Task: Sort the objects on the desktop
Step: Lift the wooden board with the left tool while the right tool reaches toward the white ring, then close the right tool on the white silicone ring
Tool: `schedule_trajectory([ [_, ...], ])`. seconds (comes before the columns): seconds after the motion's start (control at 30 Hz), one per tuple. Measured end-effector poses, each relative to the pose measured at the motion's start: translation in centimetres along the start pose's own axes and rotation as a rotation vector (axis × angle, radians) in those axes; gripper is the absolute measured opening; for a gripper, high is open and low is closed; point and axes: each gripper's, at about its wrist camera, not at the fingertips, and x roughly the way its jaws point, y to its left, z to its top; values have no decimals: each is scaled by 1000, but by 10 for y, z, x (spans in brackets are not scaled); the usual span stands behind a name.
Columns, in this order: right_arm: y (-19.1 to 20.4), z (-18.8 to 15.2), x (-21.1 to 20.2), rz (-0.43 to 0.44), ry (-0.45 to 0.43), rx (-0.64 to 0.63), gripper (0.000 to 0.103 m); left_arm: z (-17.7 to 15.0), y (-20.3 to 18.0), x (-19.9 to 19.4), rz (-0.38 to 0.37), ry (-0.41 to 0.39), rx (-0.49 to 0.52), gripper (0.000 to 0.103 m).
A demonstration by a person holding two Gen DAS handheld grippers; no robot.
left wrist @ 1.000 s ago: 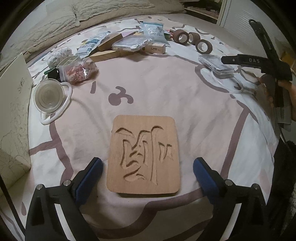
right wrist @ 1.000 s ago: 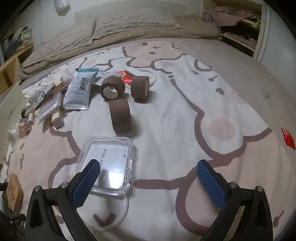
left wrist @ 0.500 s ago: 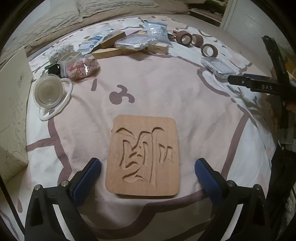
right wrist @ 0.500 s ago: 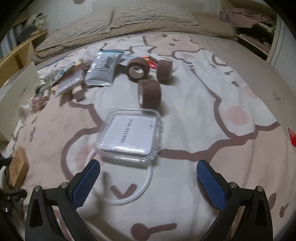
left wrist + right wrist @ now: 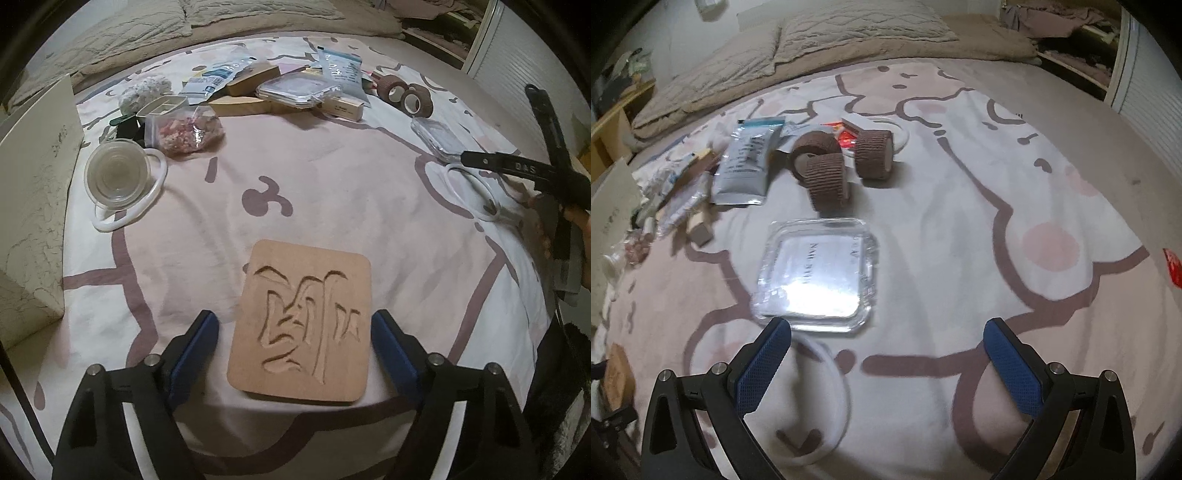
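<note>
The left gripper is spread wide and holds nothing; the carved wooden board lies flat between its blue pads, in the lower centre of the left wrist view, touching neither, with its long axis running away from the tool. The right gripper is likewise wide open and empty. Just ahead of its left pad, in mid-frame, sits a clear plastic case, glossy and square with rounded corners. Beyond it stand three ribbed brown tape rolls. A thin white ring lies on the soft printed bedspread under the left pad.
</note>
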Motion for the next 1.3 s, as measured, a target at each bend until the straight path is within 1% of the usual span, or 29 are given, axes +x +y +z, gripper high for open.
schedule_trajectory([
  [0.17,14,-16,-9,81,12,-10,103,0,-1,0,9,2,7,79],
  [0.23,22,-21,-11,91,11,-34,103,0,-1,-1,6,3,10,73],
  [0.33,35,-27,-13,79,4,-85,103,-1,-2,-3,-3,3,17,67],
  [0.37,38,-28,-12,78,6,-96,103,-1,-3,-3,-3,3,21,66],
  [0.47,43,-30,-9,72,6,-115,103,-1,-5,-3,4,3,29,66],
  [0.63,49,-36,-3,35,-1,-140,103,-1,-5,-3,6,7,34,66],
  [0.87,49,-40,0,25,-26,-145,103,-1,-6,-2,22,11,40,66],
  [1.3,46,-45,1,42,-66,-163,103,-1,-7,-1,31,19,17,66],
])
